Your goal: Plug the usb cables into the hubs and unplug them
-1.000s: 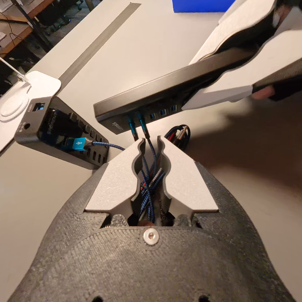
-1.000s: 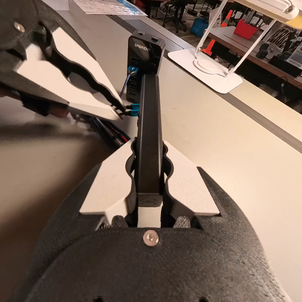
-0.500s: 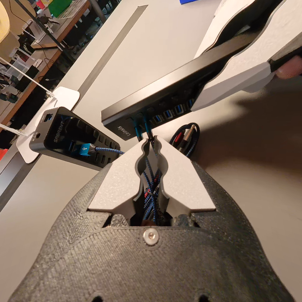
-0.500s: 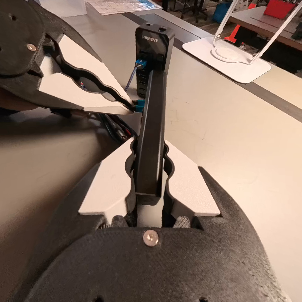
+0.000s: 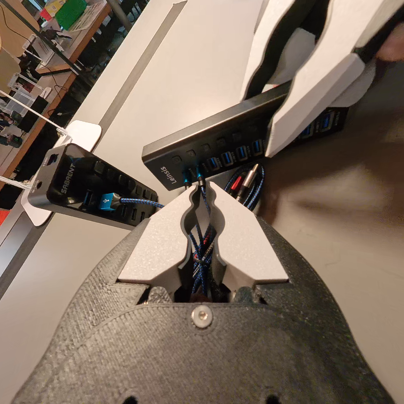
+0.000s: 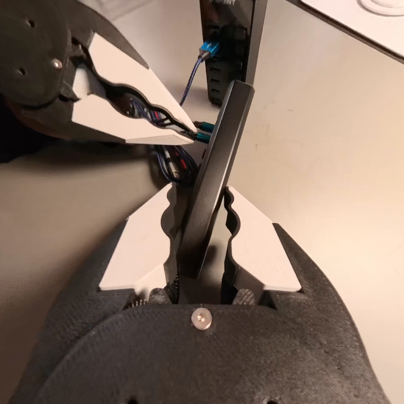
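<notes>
My left tongs (image 5: pixel 202 185) are pinched shut on a braided blue cable (image 5: pixel 205 203) just behind its teal plug (image 6: pixel 204 138), which sits in the end port of the slim black hub (image 5: pixel 218 135). A second plug (image 5: pixel 187 175) sits in the port beside it. My right tongs (image 6: pixel 199 190) stand open, the tilted hub loose between their fingers. The bigger hub (image 5: pixel 72 181) lies on the table (image 5: pixel 175 76) with one blue plug (image 5: pixel 107 201) in it. Spare cables (image 5: pixel 249 185) are coiled under the slim hub.
</notes>
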